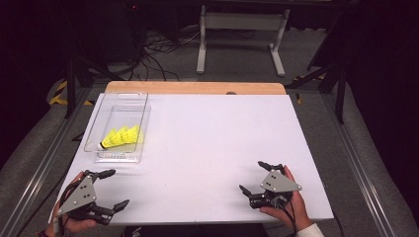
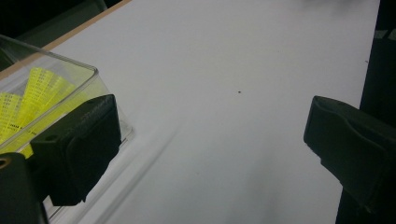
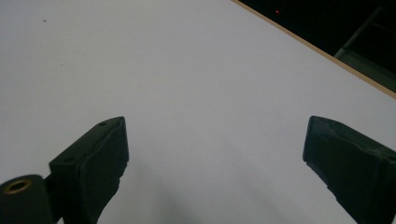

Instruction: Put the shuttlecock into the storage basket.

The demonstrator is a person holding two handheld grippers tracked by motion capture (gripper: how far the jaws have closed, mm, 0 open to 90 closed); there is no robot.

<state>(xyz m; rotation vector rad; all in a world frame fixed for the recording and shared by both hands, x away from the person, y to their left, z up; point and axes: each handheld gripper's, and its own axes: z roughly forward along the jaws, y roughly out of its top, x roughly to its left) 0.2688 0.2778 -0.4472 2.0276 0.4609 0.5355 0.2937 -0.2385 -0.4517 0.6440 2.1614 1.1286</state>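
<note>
Both grippers sat at the near edge of the white table (image 1: 207,143), nothing held. L gripper (image 1: 112,188) at approx 7 o'clock on the table, jaws wide apart, empty; R gripper (image 1: 257,177) at approx 5 o'clock, jaws likewise spread, only bare tabletop between them in the right gripper view. Yellow shuttlecocks (image 1: 122,137), a short row nested together, lay inside the clear plastic box (image 1: 101,117) at approx 10 o'clock on the table. From L gripper the box lay just beyond at approx 12–1 o'clock, near but not touching; from R gripper well apart, approx 10 o'clock. L hand clearly nearer, so judged the likelier one to reach. Row's long axis ran approx 8 to 2 o'clock, dark cork end toward 8. Small dark print on the yellow skirts in the left gripper view, too small to read; no brand legible.
</note>
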